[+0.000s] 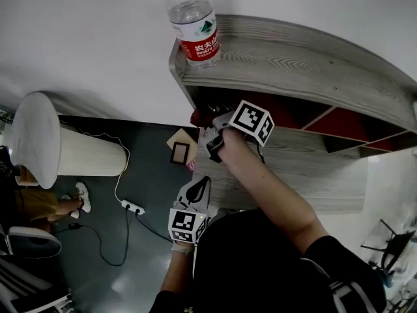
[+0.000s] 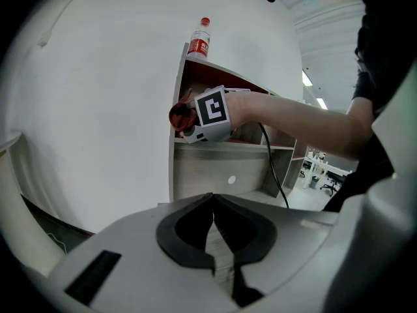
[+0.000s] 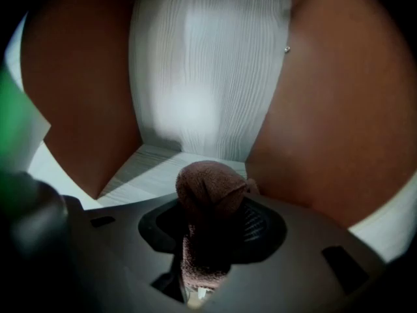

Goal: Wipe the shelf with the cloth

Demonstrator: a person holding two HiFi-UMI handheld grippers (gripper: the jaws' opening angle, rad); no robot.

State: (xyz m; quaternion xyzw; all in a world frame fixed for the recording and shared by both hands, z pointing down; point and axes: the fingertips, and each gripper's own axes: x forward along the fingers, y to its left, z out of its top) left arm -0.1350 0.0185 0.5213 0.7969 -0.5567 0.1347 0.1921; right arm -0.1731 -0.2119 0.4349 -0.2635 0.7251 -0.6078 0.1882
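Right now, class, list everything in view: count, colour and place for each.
shelf: one, grey wood with red inside, against the white wall.
water bottle: one, clear with red label, on the shelf's top, left end.
cloth: one, reddish brown, clamped between jaws inside a shelf compartment.
cylinder: one, white, ribbed, on the dark floor left of the shelf.
power strip: one, white, on the floor.
right gripper: one, grey, shut on the cloth.
left gripper: one, grey, jaws together, empty, held low.
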